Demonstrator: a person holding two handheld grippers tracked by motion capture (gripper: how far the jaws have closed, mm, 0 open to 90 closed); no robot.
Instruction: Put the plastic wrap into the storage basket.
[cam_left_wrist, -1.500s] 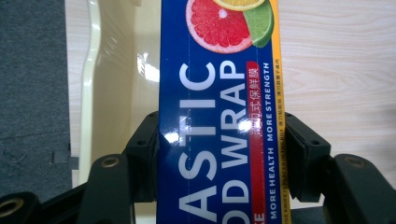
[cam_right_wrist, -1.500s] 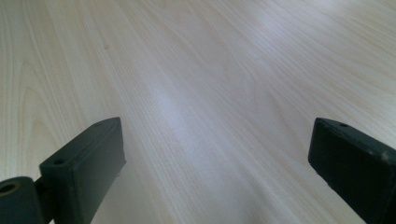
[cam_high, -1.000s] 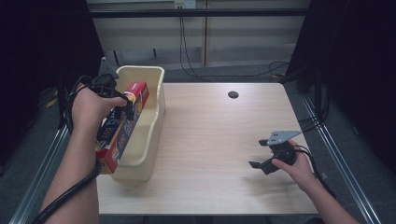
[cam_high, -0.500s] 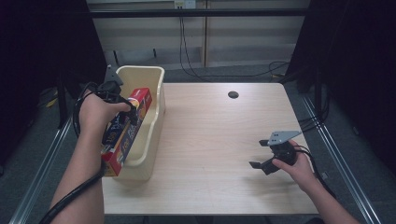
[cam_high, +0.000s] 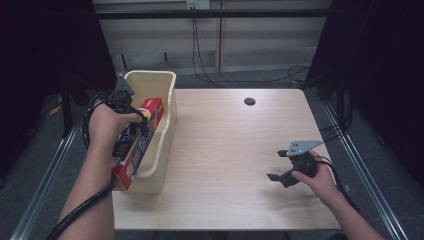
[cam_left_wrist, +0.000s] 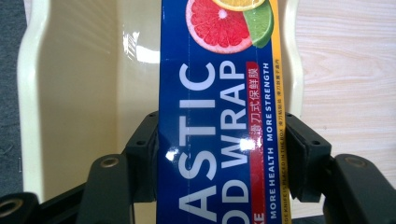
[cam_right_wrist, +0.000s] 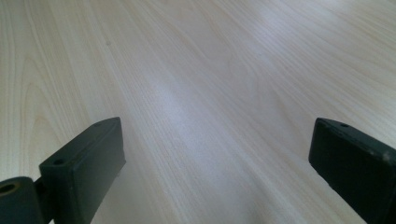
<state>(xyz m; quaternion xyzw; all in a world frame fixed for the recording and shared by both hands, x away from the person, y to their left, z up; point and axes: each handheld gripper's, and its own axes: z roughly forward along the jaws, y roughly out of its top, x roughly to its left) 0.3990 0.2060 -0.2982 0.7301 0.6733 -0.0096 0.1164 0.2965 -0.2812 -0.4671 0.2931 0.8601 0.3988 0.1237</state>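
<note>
The pale wood-grain counter (cam_high: 235, 150) carries a long cream plastic bin (cam_high: 162, 130) along its left edge, and a small dark round hole (cam_high: 249, 101) sits in the counter near its far side. The bin's near left wall is hidden behind the person's left forearm in the high view.

Inside the bin, tilted with its near end raised over the near rim, is a long blue-and-red cardboard box of plastic food wrap (cam_high: 136, 142). The left gripper (cam_high: 131, 116) is clenched on it: in the left gripper view the two black fingers (cam_left_wrist: 142, 158) press on the box's long sides. The print there reads "ASTIC" and "OD WRAP" (the first letters are cut off by the frame and the box edge), with "MORE HEALTH MORE STRENGTH" alongside, Chinese characters on a red strip, and finer yellow-edge print too small to read fully. A grapefruit slice and a lime wedge are pictured at the far end.

The right gripper (cam_high: 281, 165) rests at the near right of the counter, well apart from the bin, its fingers (cam_right_wrist: 88, 163) spread wide with only bare wood between them.
</note>
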